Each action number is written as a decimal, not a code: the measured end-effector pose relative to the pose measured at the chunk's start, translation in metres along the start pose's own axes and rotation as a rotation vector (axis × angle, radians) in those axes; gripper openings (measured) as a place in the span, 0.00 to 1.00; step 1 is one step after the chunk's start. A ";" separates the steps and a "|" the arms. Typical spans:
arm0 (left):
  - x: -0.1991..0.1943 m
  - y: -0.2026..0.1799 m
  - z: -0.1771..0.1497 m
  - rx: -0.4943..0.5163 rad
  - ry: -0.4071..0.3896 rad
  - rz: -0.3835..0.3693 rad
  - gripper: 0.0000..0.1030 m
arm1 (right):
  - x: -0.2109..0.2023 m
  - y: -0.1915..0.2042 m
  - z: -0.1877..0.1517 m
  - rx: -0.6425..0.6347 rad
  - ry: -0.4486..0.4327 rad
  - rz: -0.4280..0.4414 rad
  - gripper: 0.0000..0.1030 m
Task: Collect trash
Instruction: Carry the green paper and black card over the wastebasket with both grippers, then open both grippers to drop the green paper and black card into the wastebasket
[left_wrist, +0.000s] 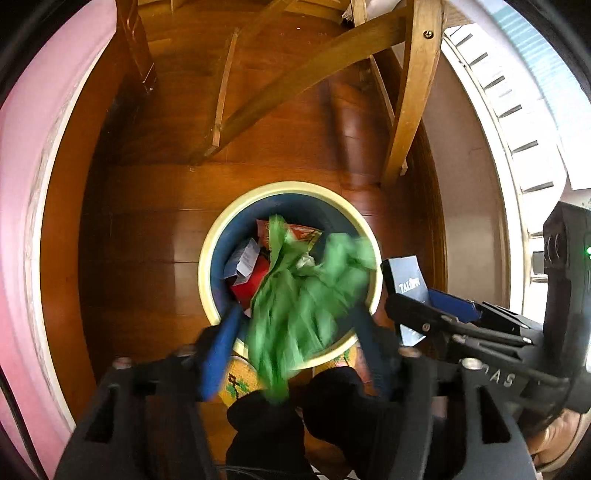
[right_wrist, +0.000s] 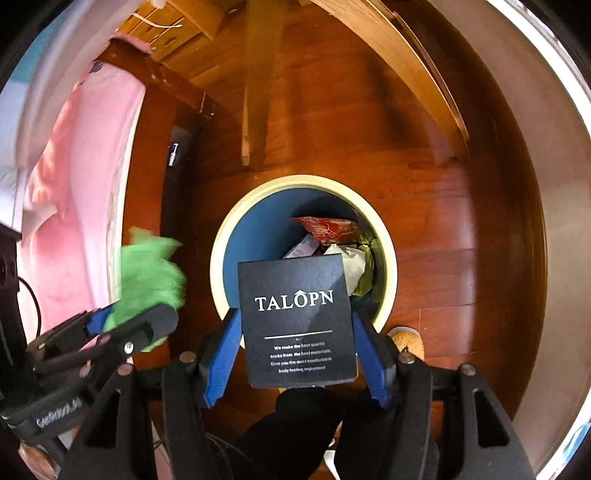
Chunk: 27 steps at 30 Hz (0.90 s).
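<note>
The round bin (left_wrist: 216, 236) stands on the floor. Over its 6 o'clock rim, the left claw (left_wrist: 291, 325) gapes around limp, light green plastic (left_wrist: 295, 295). At 3 o'clock, the right claw (right_wrist: 297, 354) clamps a stiff, light black card (right_wrist: 295, 314) by its side edges.

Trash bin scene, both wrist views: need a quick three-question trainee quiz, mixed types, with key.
1. True or false: the black TALOPN card sits between the right gripper's blue fingers.
2. Multiple choice: what is at the left gripper? A) a red wrapper B) crumpled green plastic C) a glass bottle
3. Fill in: the trash bin has a pale rim and a ____ interior.

Key: 1 true. 2 B; it is blurred, over the bin opening, with the jaws wide apart. 3 blue.
</note>
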<state>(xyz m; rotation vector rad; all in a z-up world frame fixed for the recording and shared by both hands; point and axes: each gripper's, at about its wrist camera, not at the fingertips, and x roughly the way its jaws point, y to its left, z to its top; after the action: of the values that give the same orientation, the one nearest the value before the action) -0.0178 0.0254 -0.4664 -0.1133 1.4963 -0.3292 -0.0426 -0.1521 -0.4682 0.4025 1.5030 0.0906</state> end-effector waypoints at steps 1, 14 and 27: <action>0.001 0.003 0.002 0.001 -0.004 0.004 0.75 | 0.002 -0.001 0.001 0.007 0.004 0.003 0.59; -0.032 0.025 -0.010 -0.067 -0.041 0.052 0.76 | 0.016 0.014 0.005 -0.001 0.034 0.031 0.60; -0.111 0.042 -0.022 -0.137 -0.078 0.087 0.76 | -0.027 0.064 0.006 -0.049 0.042 0.017 0.80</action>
<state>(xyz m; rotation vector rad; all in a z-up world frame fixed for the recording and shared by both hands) -0.0377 0.0992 -0.3729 -0.1677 1.4414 -0.1504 -0.0270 -0.1017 -0.4218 0.3761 1.5357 0.1502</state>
